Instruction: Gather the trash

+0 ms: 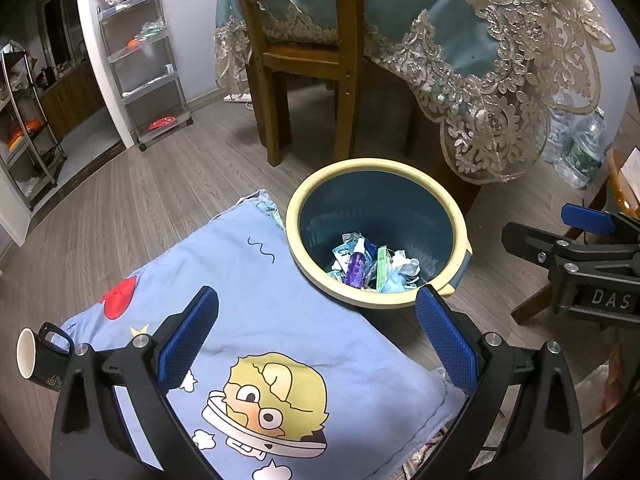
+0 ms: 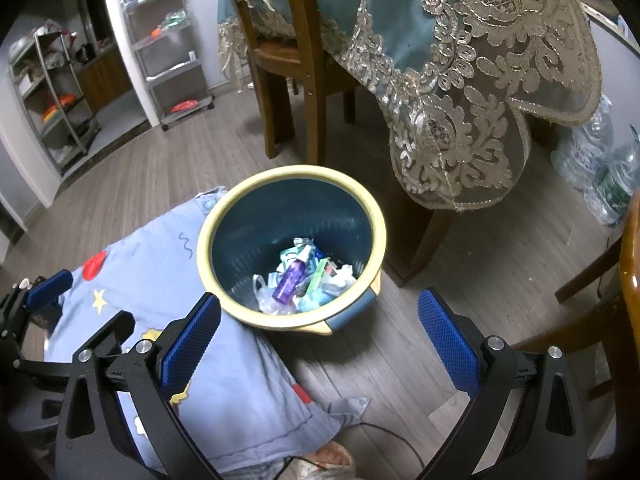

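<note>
From the left wrist, the left hand-held gripper [image 1: 316,334] is spread wide and grasps nothing above a blue cartoon cloth [image 1: 260,320], beside one bin [image 1: 298,200] on the floor that holds the trash: one purple bottle [image 1: 356,266] among crumpled wrappers; one mug [image 1: 38,356] lies at the cloth's left edge. From the right wrist, the right hand-held gripper [image 2: 318,338] is likewise released and empty near the bin's rim. In my judgement either gripper could knock that rim and tip the bin, spilling what is collected.
</note>
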Demonstrator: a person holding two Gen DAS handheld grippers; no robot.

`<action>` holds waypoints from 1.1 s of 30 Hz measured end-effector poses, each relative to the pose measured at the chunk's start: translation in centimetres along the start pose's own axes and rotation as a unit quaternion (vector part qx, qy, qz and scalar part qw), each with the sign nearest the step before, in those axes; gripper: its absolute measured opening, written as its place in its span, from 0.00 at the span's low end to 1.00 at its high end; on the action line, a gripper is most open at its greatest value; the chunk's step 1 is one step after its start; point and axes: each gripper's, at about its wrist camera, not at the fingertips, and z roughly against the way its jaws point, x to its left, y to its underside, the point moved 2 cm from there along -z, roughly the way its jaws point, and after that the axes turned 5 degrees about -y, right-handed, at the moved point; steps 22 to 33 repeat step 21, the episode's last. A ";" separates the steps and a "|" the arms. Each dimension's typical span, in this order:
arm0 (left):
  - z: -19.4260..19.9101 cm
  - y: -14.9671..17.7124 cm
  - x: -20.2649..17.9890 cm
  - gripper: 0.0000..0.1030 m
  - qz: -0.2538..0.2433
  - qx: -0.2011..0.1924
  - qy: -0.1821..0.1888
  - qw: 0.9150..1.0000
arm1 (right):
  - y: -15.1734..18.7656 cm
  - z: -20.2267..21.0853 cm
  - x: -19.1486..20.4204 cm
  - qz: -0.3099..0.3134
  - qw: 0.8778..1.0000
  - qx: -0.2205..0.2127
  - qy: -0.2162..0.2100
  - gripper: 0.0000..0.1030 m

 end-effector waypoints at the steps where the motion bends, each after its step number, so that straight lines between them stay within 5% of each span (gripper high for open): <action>1: 0.0 0.0 0.1 0.94 0.002 0.000 0.001 1.000 | 0.0 -0.1 0.0 0.000 1.000 0.002 0.000 0.95; 33: -0.2 -0.1 0.3 0.94 0.009 0.012 0.002 1.000 | 0.1 0.0 0.1 0.001 1.000 0.007 0.001 0.95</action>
